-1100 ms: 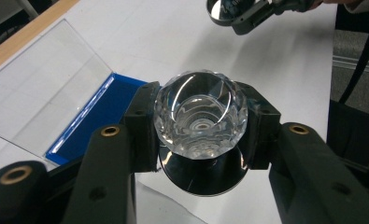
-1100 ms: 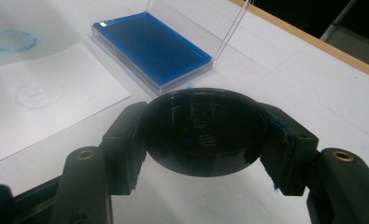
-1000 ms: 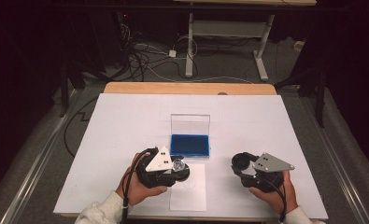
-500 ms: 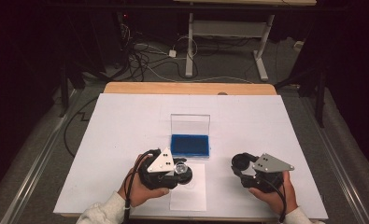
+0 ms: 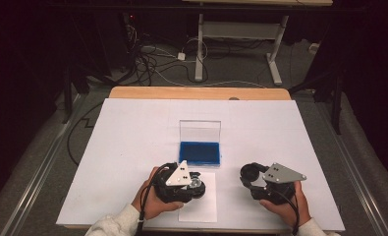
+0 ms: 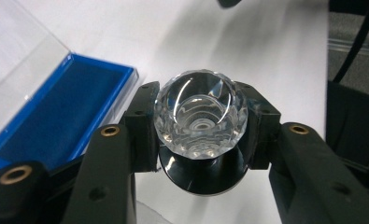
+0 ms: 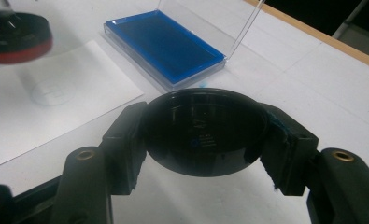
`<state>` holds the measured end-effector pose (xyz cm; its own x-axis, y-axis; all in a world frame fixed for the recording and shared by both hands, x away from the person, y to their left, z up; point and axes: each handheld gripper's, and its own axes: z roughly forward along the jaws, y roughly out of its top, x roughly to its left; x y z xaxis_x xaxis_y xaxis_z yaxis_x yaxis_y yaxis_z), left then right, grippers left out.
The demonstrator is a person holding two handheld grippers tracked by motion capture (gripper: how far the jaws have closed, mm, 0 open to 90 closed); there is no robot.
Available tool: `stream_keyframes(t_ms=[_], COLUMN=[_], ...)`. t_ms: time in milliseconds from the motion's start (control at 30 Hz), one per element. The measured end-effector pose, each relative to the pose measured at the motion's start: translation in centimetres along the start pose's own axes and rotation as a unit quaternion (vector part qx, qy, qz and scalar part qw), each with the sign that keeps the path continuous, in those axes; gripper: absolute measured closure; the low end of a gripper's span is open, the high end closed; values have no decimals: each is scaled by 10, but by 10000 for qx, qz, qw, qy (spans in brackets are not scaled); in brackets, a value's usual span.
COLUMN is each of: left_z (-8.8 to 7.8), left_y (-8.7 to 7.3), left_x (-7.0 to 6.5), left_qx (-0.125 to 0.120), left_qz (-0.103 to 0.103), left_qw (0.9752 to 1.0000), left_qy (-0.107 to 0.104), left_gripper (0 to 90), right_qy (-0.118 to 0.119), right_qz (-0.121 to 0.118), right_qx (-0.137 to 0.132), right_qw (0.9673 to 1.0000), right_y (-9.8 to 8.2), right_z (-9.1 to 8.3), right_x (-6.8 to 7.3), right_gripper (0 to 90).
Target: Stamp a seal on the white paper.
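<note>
Gripped in the person's left gripper, jaws closed on its faceted crystal knob, a round stamp hangs black base down over a sheet of paper at the near edge of the white table. A faint round mark already shows on that sheet in the right gripper view. The stamp's axis stands close to upright, so the paper lies straight below it, and the left hand is plainly the nearer of the two. To its right along the same near edge, the right gripper is clamped on a black round cap, held apart from the paper. Farther in, toward the table's middle, the blue ink pad sits open, its clear lid standing up behind it.
</note>
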<state>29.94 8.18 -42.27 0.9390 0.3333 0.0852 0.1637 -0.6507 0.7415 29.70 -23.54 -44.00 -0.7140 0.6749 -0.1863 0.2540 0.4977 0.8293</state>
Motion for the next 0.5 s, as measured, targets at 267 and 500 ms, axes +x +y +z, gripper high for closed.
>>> stream_keyframes(t_ms=[267, 500], left_z=[14, 24], left_y=[-4, -5], left_x=[1, -1], left_qx=[97, 240], left_qz=[-25, 38], left_qw=[9999, 9997], left_qy=[-83, -101], left_gripper=[544, 544], right_qy=[10, 29], right_qz=[-22, -21], right_qx=[41, 75], right_qw=[10000, 10000], right_y=[0, -1], right_z=[1, 2], right_x=[1, 1], right_gripper=[381, 381])
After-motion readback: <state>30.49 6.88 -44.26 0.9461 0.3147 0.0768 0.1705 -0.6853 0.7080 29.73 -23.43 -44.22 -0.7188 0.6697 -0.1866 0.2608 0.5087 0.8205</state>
